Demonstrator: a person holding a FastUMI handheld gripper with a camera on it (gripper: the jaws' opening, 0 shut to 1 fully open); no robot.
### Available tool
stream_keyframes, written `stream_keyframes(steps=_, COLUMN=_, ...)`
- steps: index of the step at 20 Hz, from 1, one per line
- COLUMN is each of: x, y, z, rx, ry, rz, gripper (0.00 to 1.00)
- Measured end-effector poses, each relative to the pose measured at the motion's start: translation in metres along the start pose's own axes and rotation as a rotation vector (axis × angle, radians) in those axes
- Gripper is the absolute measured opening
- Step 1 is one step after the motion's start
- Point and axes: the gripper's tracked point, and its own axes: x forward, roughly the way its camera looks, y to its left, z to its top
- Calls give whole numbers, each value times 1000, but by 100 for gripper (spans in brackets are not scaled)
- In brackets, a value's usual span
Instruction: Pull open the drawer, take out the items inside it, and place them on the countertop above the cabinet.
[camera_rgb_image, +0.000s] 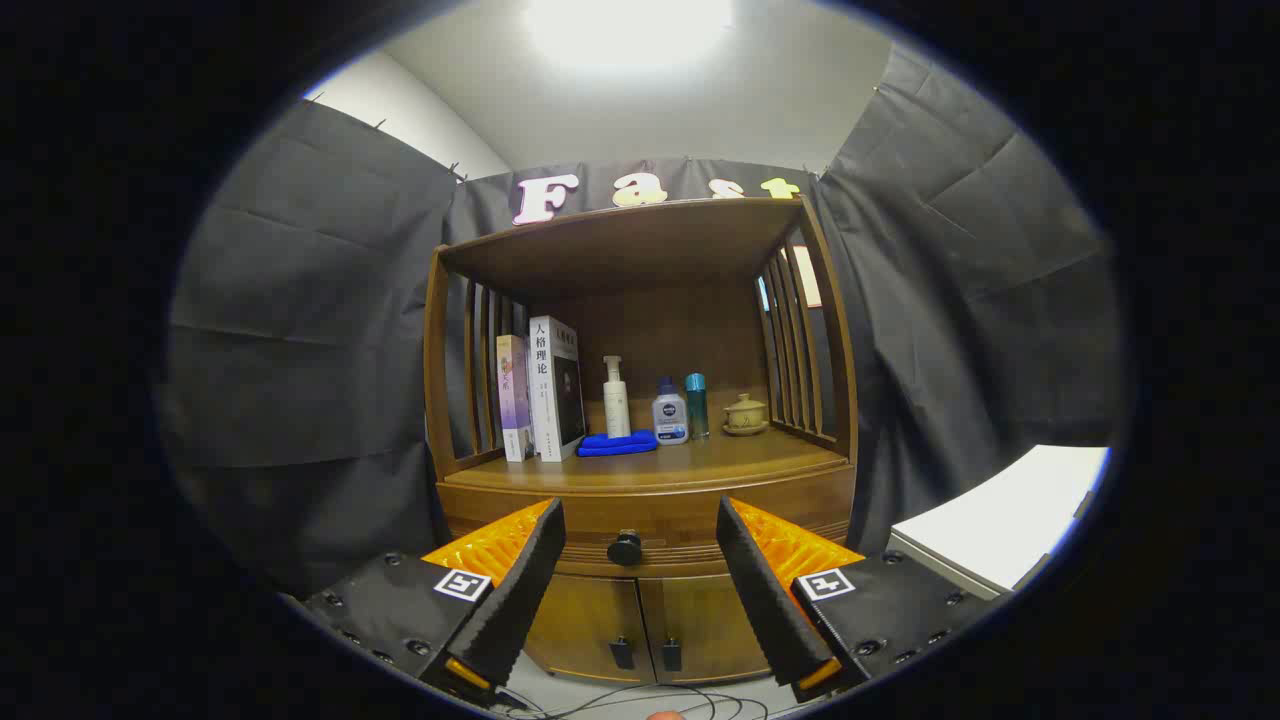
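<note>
Dark cloth hangs all round the booth, and in the middle of the frame stands a wooden cabinet with an open shelf bay over its surface. Going from left to right on that surface: two books stand upright against the left slats, then a blue folded cloth lies flat with a white pump bottle standing on or just behind it. Next comes a squat bottle with a blue cap, touching or almost touching a slim teal bottle, and furthest right a small lidded cup on a saucer.

Below the surface, the drawer is closed, its dark round knob at centre. Under it are two cabinet doors with small dark handles.

At the bottom of the frame the tool is spread wide, its fingers either side of the knob, not touching it. At lower right, a white panel sits beside the cabinet. Cables trail on the floor.
</note>
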Motion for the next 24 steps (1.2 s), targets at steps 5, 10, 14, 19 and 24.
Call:
stream_keyframes(steps=5, x=-1, y=4, z=3, rx=-14, ry=-11, rz=9, gripper=95)
stream_keyframes(steps=10, x=2, y=8, z=-1, rx=1, ry=4, rz=28, gripper=95)
stream_keyframes(steps=14, x=5, y=4, z=-5, rx=1, ry=22, rz=20, gripper=95)
stream_keyframes(steps=19, x=7, y=5, z=-6, rx=-2, ry=28, rz=28, gripper=95)
stream_keyframes(steps=24, x=6, y=7, z=-13, rx=2, ry=49, rz=42, gripper=95)
